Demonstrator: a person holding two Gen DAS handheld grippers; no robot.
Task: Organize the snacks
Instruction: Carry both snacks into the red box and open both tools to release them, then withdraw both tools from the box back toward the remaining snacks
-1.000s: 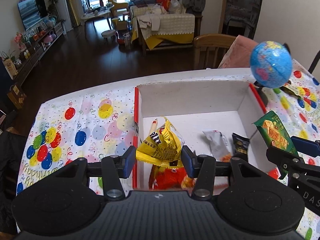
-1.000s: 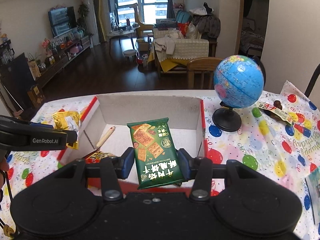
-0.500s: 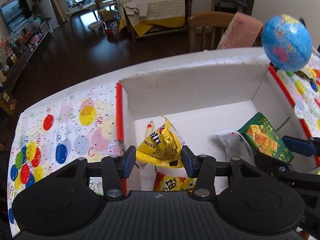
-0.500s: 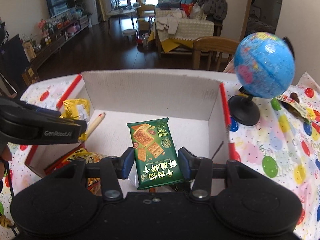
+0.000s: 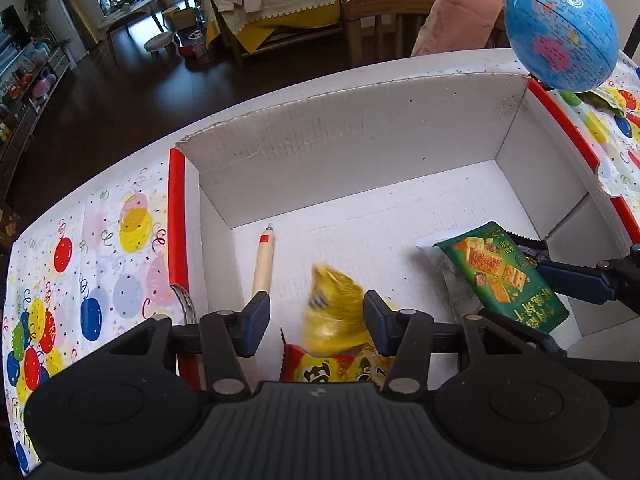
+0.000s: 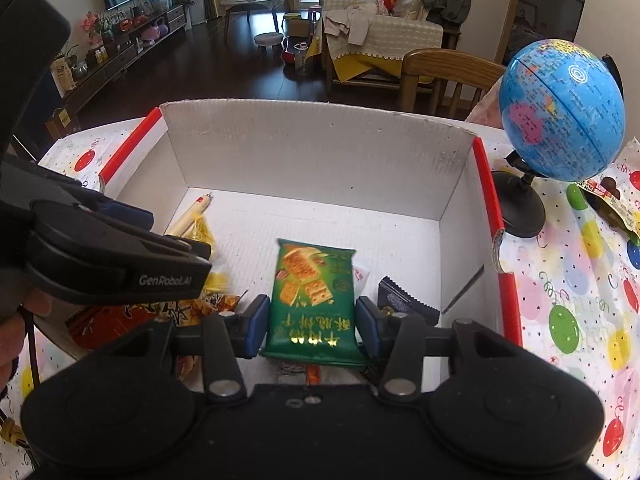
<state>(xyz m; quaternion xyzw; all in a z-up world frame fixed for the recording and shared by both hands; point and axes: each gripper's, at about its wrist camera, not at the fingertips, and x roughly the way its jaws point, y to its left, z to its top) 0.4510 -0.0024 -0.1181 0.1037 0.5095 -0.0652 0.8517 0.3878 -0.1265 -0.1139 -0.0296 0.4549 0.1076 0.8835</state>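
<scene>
Snack packets going into a white cardboard box (image 5: 360,152) on a balloon-print tablecloth (image 5: 100,248).
Leftmost inside the box lies a cream pen-like stick (image 5: 264,264), near the red-edged left wall. Next, the left gripper (image 5: 316,316) has its jaws opening around a blurred yellow packet (image 5: 332,308); the right-hand pad is at the packet's edge, the left-hand pad stands clear of it, and whether it is still gripped cannot be told. A red and yellow packet (image 5: 320,368) lies just below it on the box floor. Further right, the right gripper (image 6: 310,324) is clamped on a green cracker packet (image 6: 312,300), both pads pressed to its sides, low over the floor of the box. A dark packet (image 6: 400,300) lies just beside it. Outside the right wall stands a blue globe (image 6: 560,108) on its black base.
</scene>
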